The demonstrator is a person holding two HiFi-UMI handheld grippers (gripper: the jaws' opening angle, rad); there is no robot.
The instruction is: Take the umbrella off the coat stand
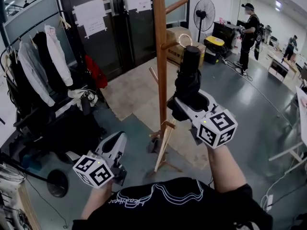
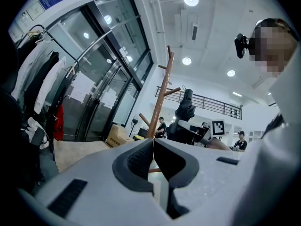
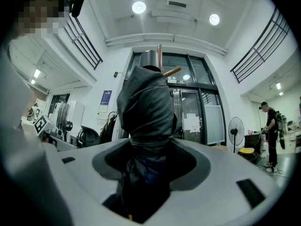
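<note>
Black folded fabric fills your right gripper point(image 1: 184, 103): its jaws are clamped around the middle of the umbrella point(image 1: 188, 78). The umbrella stands upright just to the right of the wooden coat stand point(image 1: 159, 56), blunt black end uppermost and close to a short peg point(image 1: 169, 45) that juts toward it. Your right gripper view confirms the grasp, with the bundled canopy pinched between both pads and the stand rising directly behind it. Your left gripper point(image 1: 119, 139) hangs low and to the left, well apart from the stand, its jaws pressed together on nothing. By the look of things the main part is done: the umbrella is carried in your claw rather than hanging by its own weight. Whether it is fully free of the peg is not clear from any view. A pale loop point(image 1: 184, 39) shows near the peg's tip in the head view, but what it belongs to cannot be made out. What is left, on this reading, is to draw the umbrella clear of the pegs and away from the stand, minding that nothing snags.
</note>
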